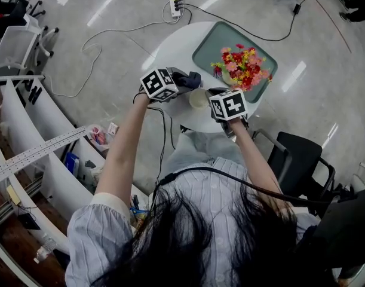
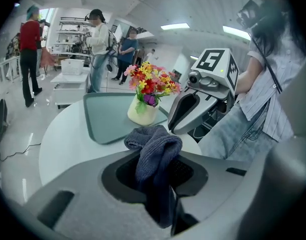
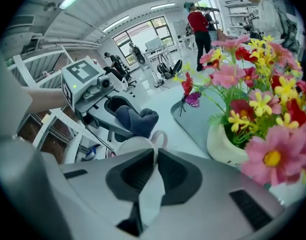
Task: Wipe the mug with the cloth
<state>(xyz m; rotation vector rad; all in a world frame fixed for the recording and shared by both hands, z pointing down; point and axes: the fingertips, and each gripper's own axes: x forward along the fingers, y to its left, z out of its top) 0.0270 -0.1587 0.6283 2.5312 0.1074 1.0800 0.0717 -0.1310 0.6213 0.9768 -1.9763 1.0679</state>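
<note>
A cream mug (image 1: pixel 198 98) hangs over the round white table (image 1: pixel 170 52) between my two grippers. My right gripper (image 1: pixel 213 102) is shut on the mug's wall (image 3: pixel 137 146), its rim pinched between the jaws and its handle (image 3: pixel 160 137) pointing away. My left gripper (image 1: pixel 185 81) is shut on a dark blue-grey cloth (image 2: pixel 155 149), which bunches out past the jaws. In the right gripper view the cloth (image 3: pixel 136 120) sits just behind the mug, close to it; contact cannot be told.
A green tray (image 1: pixel 215 40) lies on the table with a pale vase of red, pink and yellow flowers (image 1: pixel 243 66) on it, close to my right gripper. A black chair (image 1: pixel 298 160) stands at the right. Cables and a power strip (image 1: pixel 175 7) lie on the floor. People stand in the background.
</note>
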